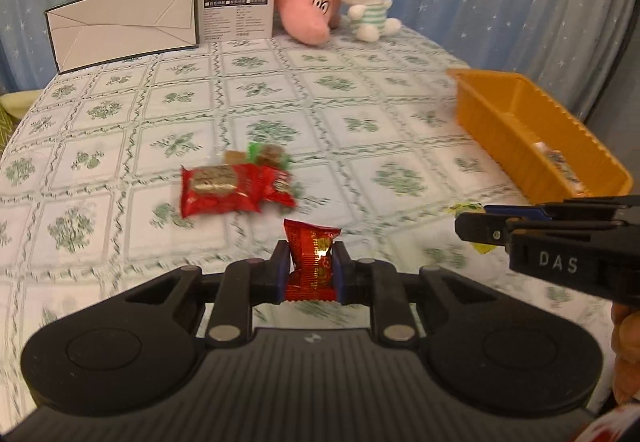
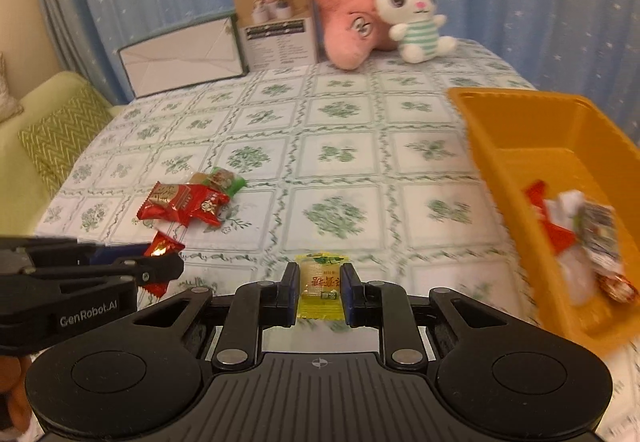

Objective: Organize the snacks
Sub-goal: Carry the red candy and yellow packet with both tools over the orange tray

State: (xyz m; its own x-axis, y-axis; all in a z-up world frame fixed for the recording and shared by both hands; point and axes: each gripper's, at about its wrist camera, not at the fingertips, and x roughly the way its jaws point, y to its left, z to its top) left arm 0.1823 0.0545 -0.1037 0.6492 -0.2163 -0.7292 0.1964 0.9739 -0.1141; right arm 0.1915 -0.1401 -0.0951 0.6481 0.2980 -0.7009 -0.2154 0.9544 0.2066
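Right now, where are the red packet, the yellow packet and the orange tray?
red packet (image 1: 314, 254), left wrist view, middle of the wrapper between the fingers.
yellow packet (image 2: 321, 288), right wrist view, middle of its printed face.
orange tray (image 2: 516, 130), right wrist view, bare inside wall at the far end.

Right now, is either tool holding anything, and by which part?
Left tool grips a red snack by its lower half; right tool grips a yellow snack by its side edges.

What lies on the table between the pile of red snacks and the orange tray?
Only bare tablecloth, seen in the right wrist view, between the red snacks and the orange tray.
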